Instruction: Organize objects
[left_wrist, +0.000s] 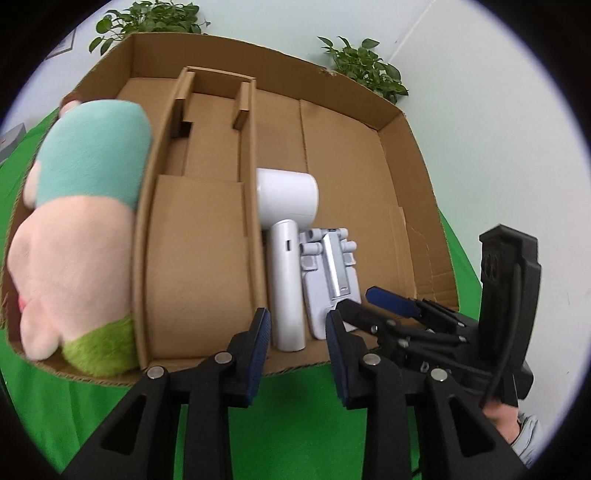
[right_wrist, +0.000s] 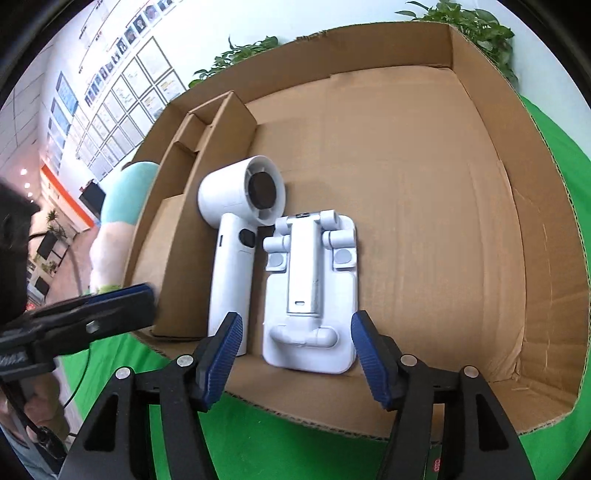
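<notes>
An open cardboard box (left_wrist: 417, 206) (right_wrist: 461, 192) lies on a green cloth. In its right section a white handheld fan (left_wrist: 286, 254) (right_wrist: 236, 240) lies next to a white folding stand (left_wrist: 330, 273) (right_wrist: 312, 291). A plush toy (left_wrist: 81, 221) (right_wrist: 118, 221) in pink, teal and green fills the left section. My left gripper (left_wrist: 297, 347) is open and empty at the box's near edge, before the fan's handle. My right gripper (right_wrist: 297, 354) (left_wrist: 369, 299) is open and empty, its fingers straddling the near end of the stand.
A cardboard divider insert (left_wrist: 207, 221) (right_wrist: 184, 206) splits the box into a middle channel. The green cloth (left_wrist: 295, 424) (right_wrist: 258, 443) covers the table. Potted plants (left_wrist: 362, 66) stand behind the box. A wall with framed papers (right_wrist: 122, 96) is on the left.
</notes>
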